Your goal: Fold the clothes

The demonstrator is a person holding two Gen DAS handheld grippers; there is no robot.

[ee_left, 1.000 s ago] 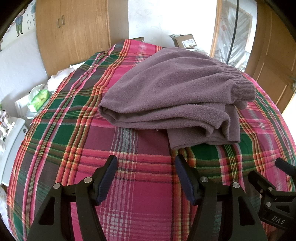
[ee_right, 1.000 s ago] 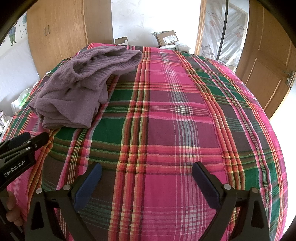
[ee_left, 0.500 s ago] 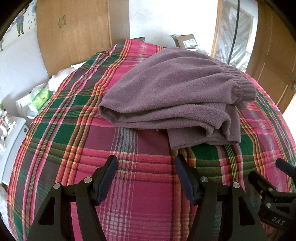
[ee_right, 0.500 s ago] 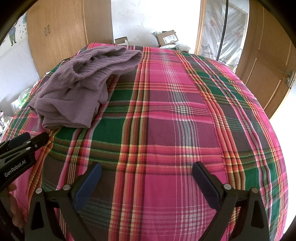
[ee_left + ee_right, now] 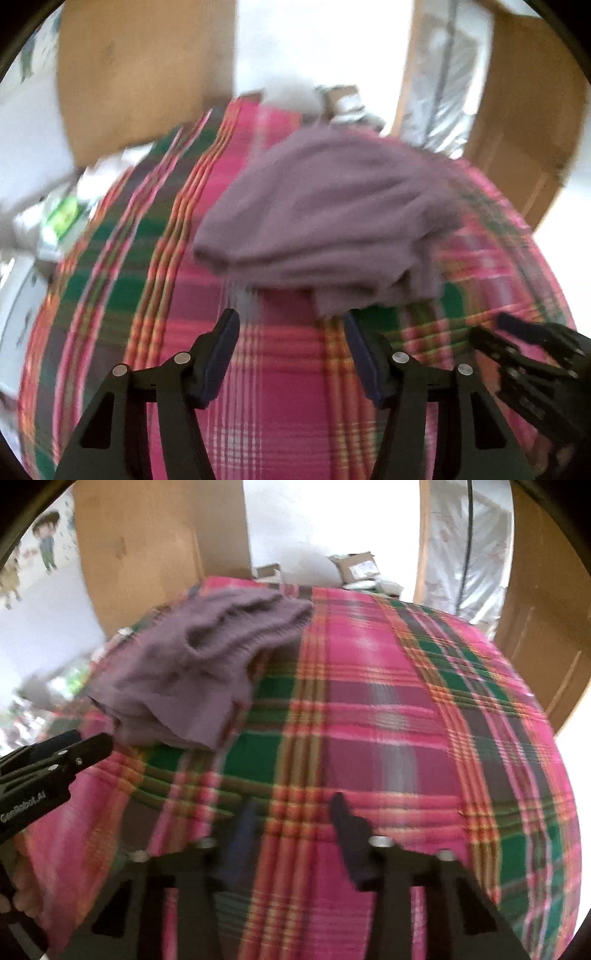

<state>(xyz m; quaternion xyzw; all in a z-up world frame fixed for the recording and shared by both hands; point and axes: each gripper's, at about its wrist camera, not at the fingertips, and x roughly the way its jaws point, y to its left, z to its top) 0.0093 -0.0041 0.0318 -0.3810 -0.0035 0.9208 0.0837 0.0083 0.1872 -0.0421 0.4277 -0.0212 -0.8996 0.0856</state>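
Observation:
A folded purple fleece garment (image 5: pixel 332 221) lies on the plaid bed cover (image 5: pixel 280 387), ahead of my left gripper (image 5: pixel 291 332). That gripper is open over bare cover, a short way in front of the garment's near edge. In the right wrist view the same garment (image 5: pixel 199 672) sits at the far left. My right gripper (image 5: pixel 293 819) hovers over bare plaid cloth (image 5: pixel 406 720), its fingers partly drawn in but apart, with nothing between them. Each gripper shows in the other's view: the right one (image 5: pixel 535 354), the left one (image 5: pixel 55 760). Both views are motion-blurred.
A wooden wardrobe (image 5: pixel 147 554) stands behind the bed on the left and a wooden door (image 5: pixel 546 609) on the right. Cardboard boxes (image 5: pixel 354 565) sit past the bed's far end. White and green clutter (image 5: pixel 59 218) lies beside the bed's left edge. A hand (image 5: pixel 14 890) holds the left gripper.
Both cameras have moved and the views are now blurred. My right gripper's fingers have come much closer together, and it has swung toward the garment. The garment lies as before.

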